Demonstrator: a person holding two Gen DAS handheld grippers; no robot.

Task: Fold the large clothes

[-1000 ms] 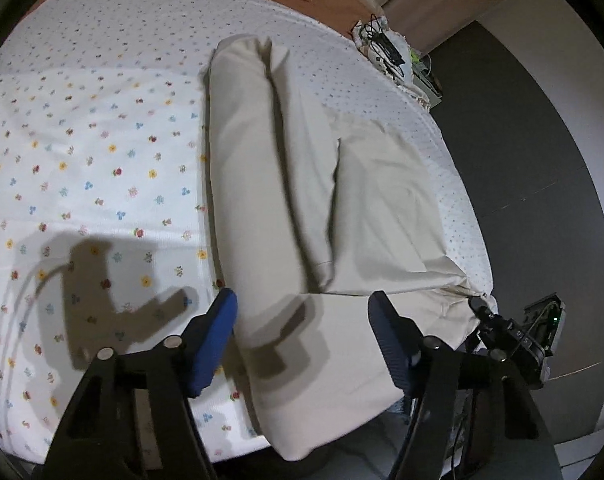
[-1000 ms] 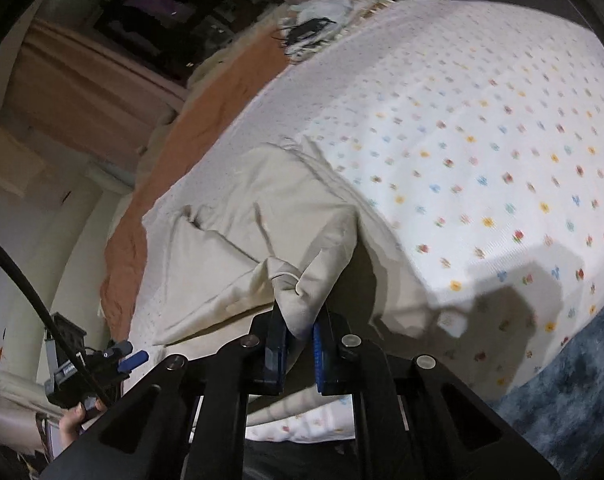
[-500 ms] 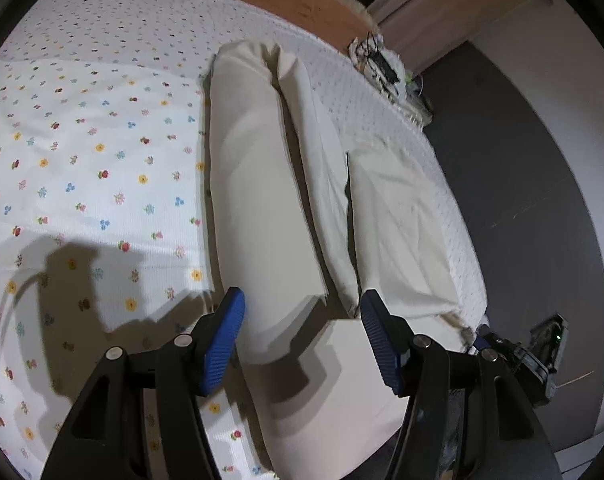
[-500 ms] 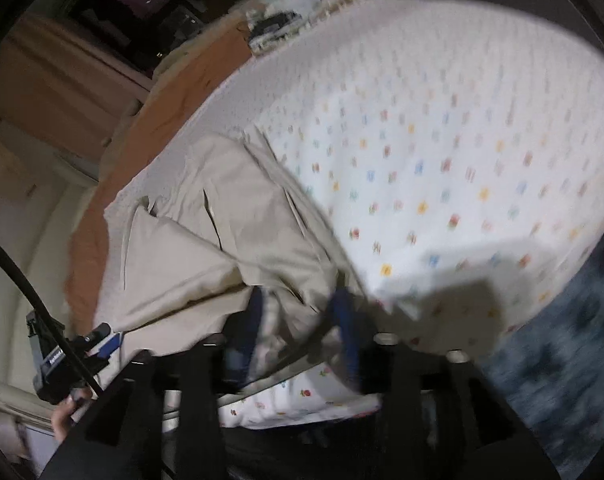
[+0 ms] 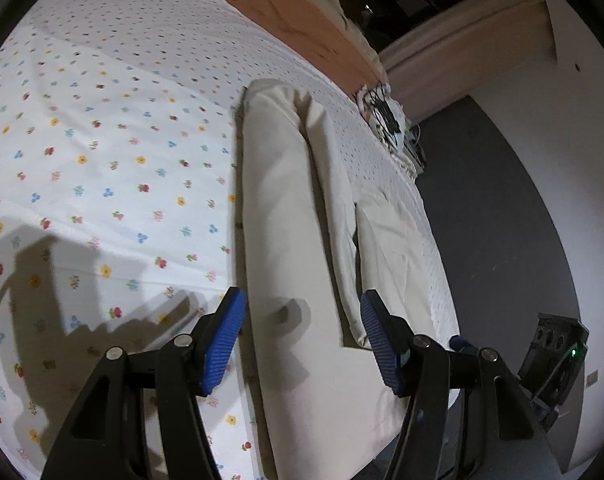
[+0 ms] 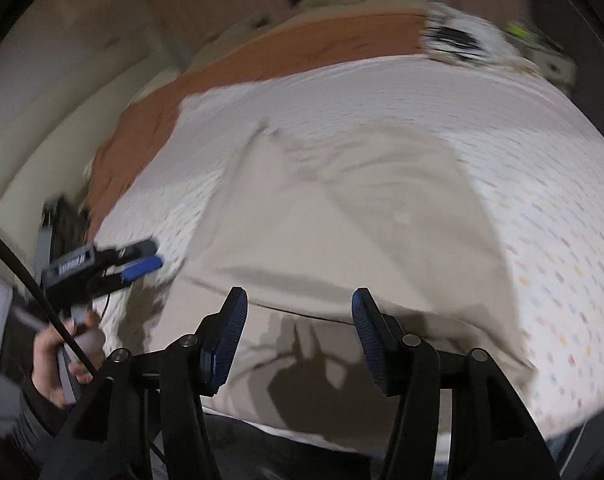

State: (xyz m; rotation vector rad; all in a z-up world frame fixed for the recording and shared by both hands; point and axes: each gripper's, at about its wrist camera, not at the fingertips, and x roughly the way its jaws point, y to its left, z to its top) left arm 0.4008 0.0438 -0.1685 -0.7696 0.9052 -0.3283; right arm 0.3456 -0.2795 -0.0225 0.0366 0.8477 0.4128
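Note:
Cream trousers [image 5: 278, 216] lie on the flowered bed sheet [image 5: 102, 160], legs side by side running away from me, with a folded flap [image 5: 389, 248] on their right. My left gripper [image 5: 302, 336] is open and empty, just above the near end of the trousers. In the blurred right wrist view the trousers [image 6: 341, 232] spread flat across the bed. My right gripper [image 6: 298, 336] is open and empty over their near edge. The left gripper also shows in the right wrist view [image 6: 142, 266], at the left.
An orange blanket [image 5: 302, 12] covers the far end of the bed. A pile with black cables [image 5: 385, 112] sits at the far right corner. The bed's right edge drops to a dark grey floor [image 5: 501, 208]. A black device [image 5: 557, 356] stands at lower right.
My right gripper has opened and let go of the trouser cloth, which now lies flat. The right view has swung left. My left gripper has moved lower and closer to the trousers.

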